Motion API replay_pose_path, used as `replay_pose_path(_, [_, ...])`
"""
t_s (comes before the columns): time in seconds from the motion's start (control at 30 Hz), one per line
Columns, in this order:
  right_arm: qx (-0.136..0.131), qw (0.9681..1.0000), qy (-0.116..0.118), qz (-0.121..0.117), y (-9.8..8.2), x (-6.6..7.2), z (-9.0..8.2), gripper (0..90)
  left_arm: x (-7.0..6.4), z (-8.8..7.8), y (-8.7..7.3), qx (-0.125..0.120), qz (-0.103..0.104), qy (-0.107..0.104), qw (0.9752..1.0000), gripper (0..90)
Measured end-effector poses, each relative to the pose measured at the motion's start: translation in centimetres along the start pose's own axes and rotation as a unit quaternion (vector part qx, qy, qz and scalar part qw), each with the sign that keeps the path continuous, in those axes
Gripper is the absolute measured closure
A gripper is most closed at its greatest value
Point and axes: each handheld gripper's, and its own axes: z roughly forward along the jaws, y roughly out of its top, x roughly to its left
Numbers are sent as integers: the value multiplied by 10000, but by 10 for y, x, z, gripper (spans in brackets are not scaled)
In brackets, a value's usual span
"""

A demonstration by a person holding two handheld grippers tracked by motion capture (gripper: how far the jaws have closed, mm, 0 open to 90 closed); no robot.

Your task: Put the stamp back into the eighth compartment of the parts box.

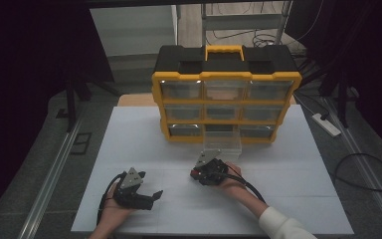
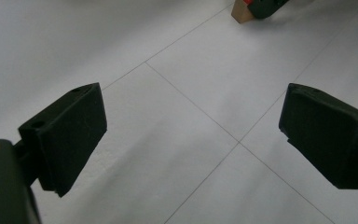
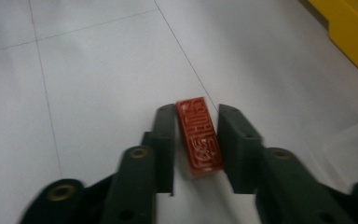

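right gripper (image 3: 196, 140) jaws closed on red carved seal stamp (image 3: 199, 136), characters unreadable, left gripper (image 2: 191, 135) jaws wide open, empty

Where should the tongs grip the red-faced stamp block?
Across its two long sides, coming from above along its length. The stamp block lies flat on the table, carved red face up, narrow and oblong. The right tongs already close on it that way, clear of the carving.
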Motion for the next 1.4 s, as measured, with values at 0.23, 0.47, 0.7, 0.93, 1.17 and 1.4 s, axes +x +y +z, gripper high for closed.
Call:
replay_pose_path(0.23, [-73,9999,17,-81,1,-1,-3,753,0,-1,0,-32,-10,4,10000,76])
replay_pose_path(0.47, [-293,9995,-79,-131,5,0,-13,753,0,-1,0,-25,3,3,10000,76])
replay_pose_path(0.7, [-492,9987,-66,-133,7,-2,-24,753,0,-1,0,-21,7,6,10000,77])
replay_pose_path(0.93, [-686,9975,-69,-132,12,-2,-35,753,0,0,0,-11,13,9,10000,77])
replay_pose_path(1.17, [-849,9963,-47,-114,17,-3,-46,753,0,-1,0,-12,20,13,10000,77])
replay_pose_path(1.4, [-1034,9945,-116,-94,22,-4,-59,753,1,-1,0,-6,16,8,10000,77])
